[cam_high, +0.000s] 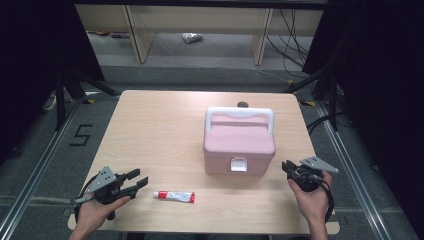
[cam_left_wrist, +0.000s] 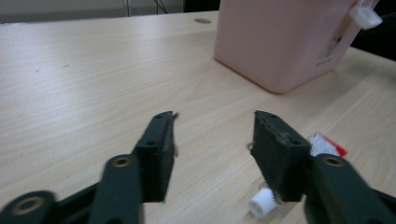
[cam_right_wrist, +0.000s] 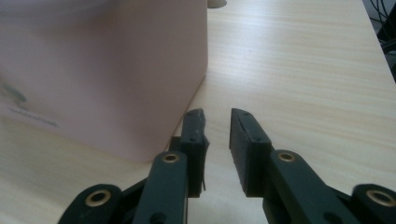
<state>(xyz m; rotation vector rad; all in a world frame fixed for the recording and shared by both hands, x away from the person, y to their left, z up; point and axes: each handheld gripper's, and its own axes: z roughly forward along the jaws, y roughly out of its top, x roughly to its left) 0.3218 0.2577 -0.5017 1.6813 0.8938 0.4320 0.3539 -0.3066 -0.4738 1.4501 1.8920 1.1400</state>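
Left tongs (cam_high: 136, 181) agape, empty; ointment tube (cam_high: 173, 196) on tabletop (cam_high: 160, 130) just right of tips. Right tongs (cam_right_wrist: 217, 116) part-open, empty, beside pink box (cam_high: 239, 141). Straddle tube mid-body, then close gently

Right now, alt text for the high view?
A closed pink box with a white handle sits on a wooden table, and a small tube lies near the front edge. The left gripper is beside the tube and the right gripper beside the box, both with jaws open.
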